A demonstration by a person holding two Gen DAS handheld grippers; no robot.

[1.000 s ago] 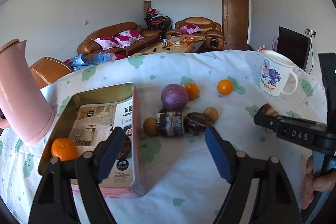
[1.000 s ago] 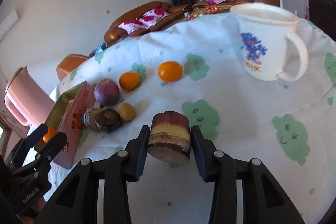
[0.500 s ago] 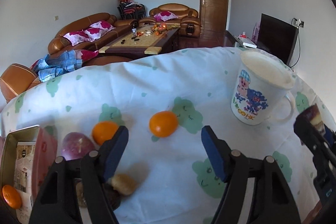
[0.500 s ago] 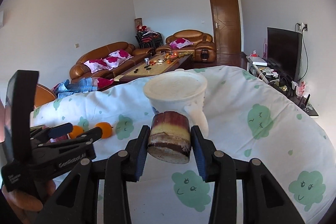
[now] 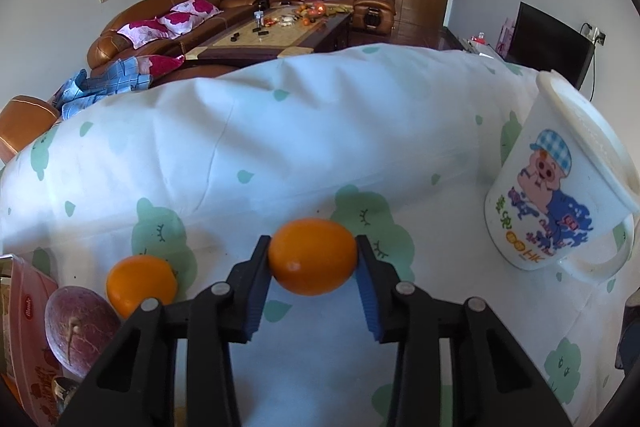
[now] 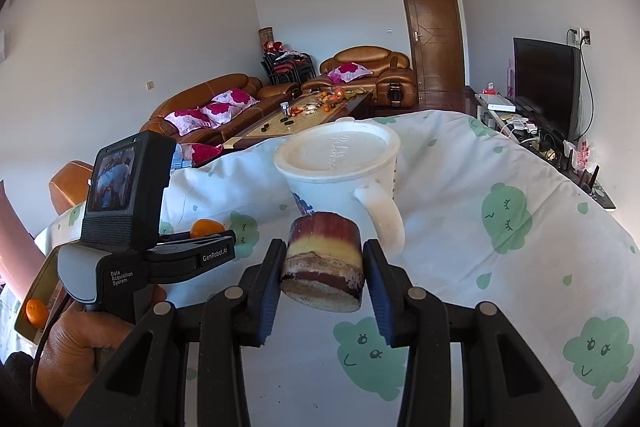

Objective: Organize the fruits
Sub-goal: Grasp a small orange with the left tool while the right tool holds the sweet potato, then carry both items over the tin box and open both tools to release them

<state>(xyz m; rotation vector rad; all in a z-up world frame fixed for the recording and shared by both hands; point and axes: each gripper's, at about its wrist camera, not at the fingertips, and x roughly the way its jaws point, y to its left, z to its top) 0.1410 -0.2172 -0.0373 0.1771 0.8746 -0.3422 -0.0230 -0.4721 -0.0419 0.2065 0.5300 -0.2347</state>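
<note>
Three oranges are showing around the white mug (image 5: 560, 195): one orange (image 5: 312, 256) just left of the mug, a second orange (image 5: 141, 285) farther left, and a third orange (image 6: 37, 311) lying in the tin (image 5: 28, 339), well left of the mug. One purple passion fruit (image 5: 80, 331) is sitting far left of the mug. One sugarcane piece (image 6: 323, 261) is showing just before the mug.

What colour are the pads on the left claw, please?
Blue pads, gripping the orange; clearest in the left wrist view.
</note>
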